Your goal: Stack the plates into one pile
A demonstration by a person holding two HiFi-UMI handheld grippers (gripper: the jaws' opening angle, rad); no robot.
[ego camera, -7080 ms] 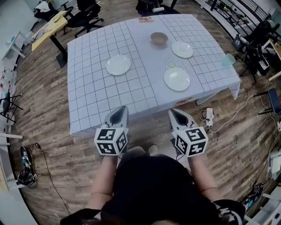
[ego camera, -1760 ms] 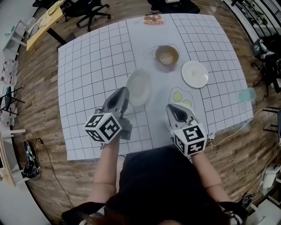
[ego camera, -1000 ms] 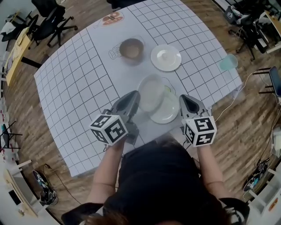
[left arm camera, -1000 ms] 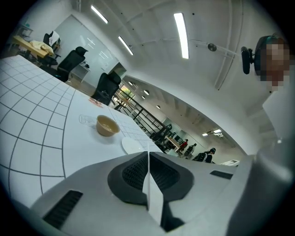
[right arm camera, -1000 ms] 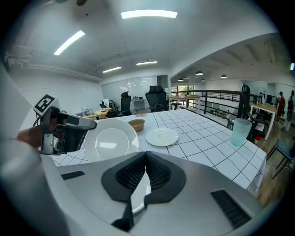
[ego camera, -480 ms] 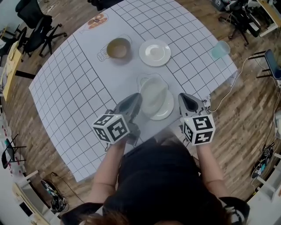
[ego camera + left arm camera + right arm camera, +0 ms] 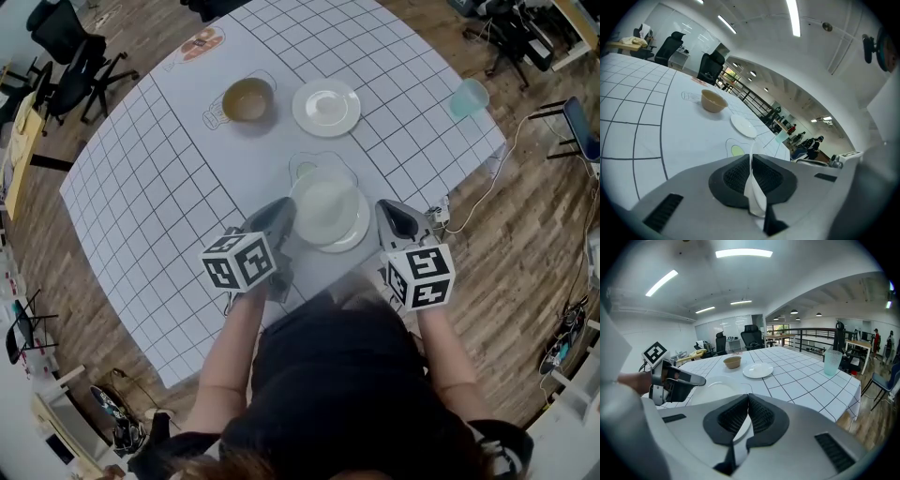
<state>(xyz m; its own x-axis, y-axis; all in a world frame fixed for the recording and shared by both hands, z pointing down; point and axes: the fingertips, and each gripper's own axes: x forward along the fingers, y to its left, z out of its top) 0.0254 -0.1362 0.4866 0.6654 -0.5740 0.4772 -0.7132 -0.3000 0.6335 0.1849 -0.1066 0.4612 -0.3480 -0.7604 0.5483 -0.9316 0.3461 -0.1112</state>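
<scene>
Fingers (image 7: 736,179) of the left gripper (image 7: 751,158) pinch the upper plate (image 7: 323,202) by its rim over the lower plate (image 7: 356,235); the right gripper (image 7: 747,398) is closed beside them.

Both arms reach forward, the left forearm (image 7: 230,342) and the right forearm (image 7: 439,352) bare and almost side by side. The left gripper (image 7: 284,208) angles in toward the middle, nose tipped down, marker cube (image 7: 239,262) facing up. Its jaws are clamped on the rim of a plate (image 7: 323,202), the thin edge pinched between the black pads. The right gripper (image 7: 394,211) points ahead and down, near the left one, its jaws pressed together with nothing between them.
</scene>
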